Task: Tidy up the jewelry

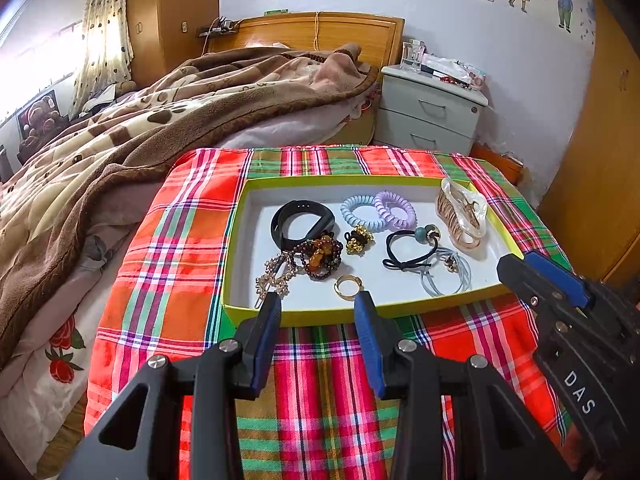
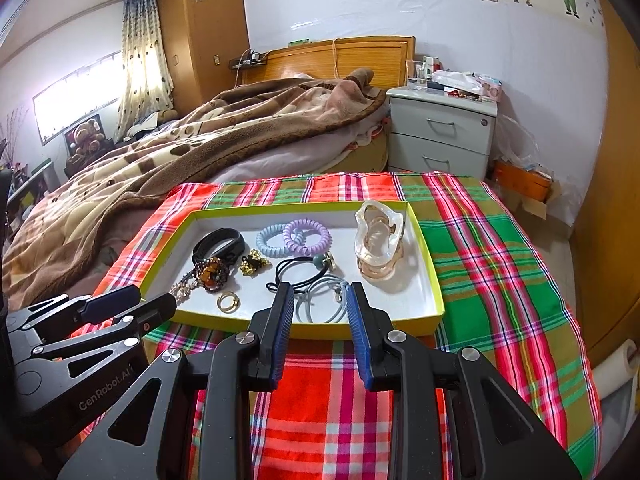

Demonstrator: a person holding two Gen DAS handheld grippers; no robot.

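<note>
- Two claws hover over the near edge of a tray with a yellow-green rim, which sits on a plaid-covered table at the centre of both views.
- Left claw: jaws spread wide, holding nothing, tips at the tray's near rim. A gold ring lies just beyond its right fingertip.
- Right claw: jaws wide apart, empty, tips over the tray's near rim in front of grey hair ties.
- Tray contents, lower-centre frame: black band, blue coil tie touching a purple coil tie, clear hair clip at the right end, dark bead bracelet, gold barrette, black hair tie.
- A bed fills the left of frame; a nightstand stands upper right.
</note>
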